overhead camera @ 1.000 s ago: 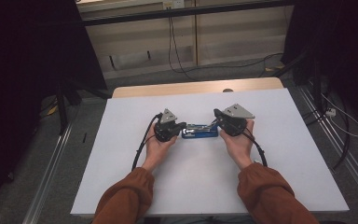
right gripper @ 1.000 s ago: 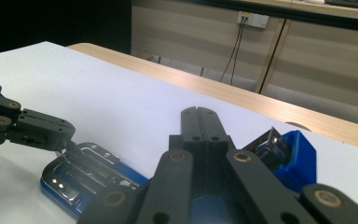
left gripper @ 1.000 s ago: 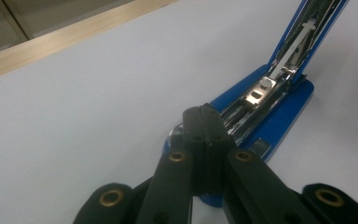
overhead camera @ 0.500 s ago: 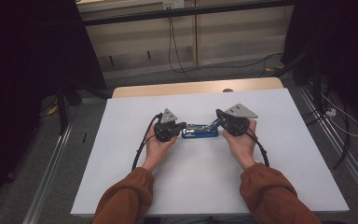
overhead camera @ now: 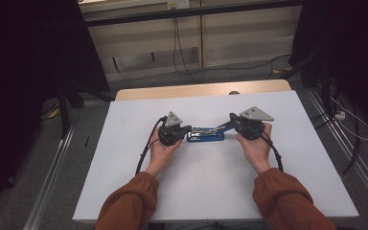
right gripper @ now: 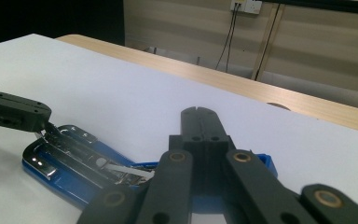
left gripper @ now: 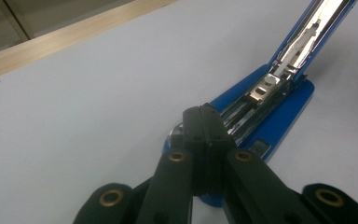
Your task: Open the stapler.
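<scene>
A blue stapler (overhead camera: 205, 138) lies open in the middle of the white table top (overhead camera: 196, 191). Its blue lid (left gripper: 326, 18) is swung up off the chrome magazine (left gripper: 261, 91). My left gripper (overhead camera: 188, 129) is shut, and its tips (left gripper: 204, 115) rest on the stapler's front end. My right gripper (overhead camera: 232, 120) is shut too, its jaws lying over the hinge end and the raised lid (right gripper: 263, 164). In the right gripper view the left gripper's jaws (right gripper: 16, 114) touch the metal tip of the stapler (right gripper: 74, 182). Whether either pair of jaws pinches any part is hidden.
A wooden strip (overhead camera: 201, 90) runs along the table's far edge. Behind it are a pale wall panel and hanging cables (overhead camera: 175, 33). Dark stands (overhead camera: 64, 96) and floor cables (overhead camera: 345, 124) flank the table. White surface lies bare all round the stapler.
My right gripper has shifted a little to the right. The left hand and the stapler's base have stayed put.
</scene>
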`<state>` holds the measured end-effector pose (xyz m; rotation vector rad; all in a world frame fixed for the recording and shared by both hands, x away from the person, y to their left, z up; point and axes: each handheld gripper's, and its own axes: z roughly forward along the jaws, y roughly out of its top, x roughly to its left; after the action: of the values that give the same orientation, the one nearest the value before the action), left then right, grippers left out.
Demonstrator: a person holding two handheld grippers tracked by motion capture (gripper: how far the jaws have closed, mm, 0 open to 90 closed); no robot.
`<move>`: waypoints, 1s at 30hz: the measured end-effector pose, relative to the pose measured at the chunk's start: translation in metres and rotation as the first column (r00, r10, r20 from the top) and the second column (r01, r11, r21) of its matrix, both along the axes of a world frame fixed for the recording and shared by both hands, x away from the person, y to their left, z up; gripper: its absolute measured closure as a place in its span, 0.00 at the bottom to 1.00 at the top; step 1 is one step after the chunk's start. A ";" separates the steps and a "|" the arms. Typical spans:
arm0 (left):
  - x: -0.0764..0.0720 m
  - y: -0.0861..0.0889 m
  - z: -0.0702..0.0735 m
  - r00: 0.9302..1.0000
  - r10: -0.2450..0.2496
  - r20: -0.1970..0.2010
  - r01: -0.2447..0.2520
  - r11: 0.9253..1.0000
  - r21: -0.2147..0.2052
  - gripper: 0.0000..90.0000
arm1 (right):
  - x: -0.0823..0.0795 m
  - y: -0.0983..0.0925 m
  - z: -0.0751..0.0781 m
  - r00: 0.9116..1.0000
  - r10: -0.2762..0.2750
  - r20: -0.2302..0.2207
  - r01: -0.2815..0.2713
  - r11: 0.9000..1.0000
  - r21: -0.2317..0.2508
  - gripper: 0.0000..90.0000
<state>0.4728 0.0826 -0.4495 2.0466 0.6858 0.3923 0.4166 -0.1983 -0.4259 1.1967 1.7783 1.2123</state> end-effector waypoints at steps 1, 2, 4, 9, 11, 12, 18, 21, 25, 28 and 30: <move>0.000 0.000 0.000 1.000 0.000 0.000 0.000 1.000 0.000 1.00 | 0.000 0.000 0.000 1.000 0.001 -0.001 -0.001 1.000 0.000 1.00; 0.000 0.000 0.000 1.000 0.000 0.001 0.000 1.000 0.000 1.00 | 0.000 -0.001 -0.001 1.000 0.001 -0.002 -0.001 1.000 -0.002 1.00; 0.000 0.000 0.000 1.000 0.001 0.000 -0.001 1.000 0.001 1.00 | 0.000 -0.001 -0.001 1.000 0.002 -0.003 -0.002 1.000 -0.003 1.00; -0.001 0.000 0.000 1.000 0.006 0.004 -0.006 1.000 0.002 1.00 | 0.000 -0.003 -0.002 1.000 0.009 -0.014 -0.009 0.999 -0.032 1.00; 0.000 0.000 0.000 1.000 0.005 0.000 -0.005 1.000 -0.001 1.00 | 0.000 -0.005 -0.002 1.000 0.006 -0.015 -0.007 0.999 -0.033 1.00; 0.000 0.000 0.000 1.000 0.005 0.000 -0.005 1.000 -0.001 1.00 | 0.000 -0.006 -0.002 1.000 0.007 -0.015 -0.007 0.999 -0.035 1.00; 0.000 0.000 0.000 1.000 0.002 0.000 -0.002 1.000 -0.001 1.00 | -0.001 -0.009 -0.006 1.000 0.003 -0.023 -0.004 0.999 -0.034 1.00; 0.000 0.000 0.000 1.000 0.001 -0.002 -0.001 1.000 -0.002 1.00 | -0.001 -0.011 -0.008 1.000 -0.003 -0.029 0.002 1.000 -0.030 1.00; 0.000 0.000 0.000 1.000 0.002 0.000 -0.002 1.000 -0.002 1.00 | -0.001 -0.012 -0.011 0.999 -0.005 -0.035 0.004 0.999 -0.032 1.00; 0.000 0.000 0.000 1.000 0.003 0.002 -0.003 1.000 -0.001 1.00 | 0.000 -0.013 -0.011 0.999 -0.006 -0.039 0.005 0.999 -0.032 1.00; 0.000 0.000 0.000 1.000 0.003 0.002 -0.003 1.000 -0.002 1.00 | 0.000 -0.013 -0.012 0.999 -0.007 -0.040 0.006 0.999 -0.034 1.00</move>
<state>0.4724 0.0826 -0.4498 2.0436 0.6879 0.3954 0.4164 -0.2114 -0.4376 1.2143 1.8158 1.1579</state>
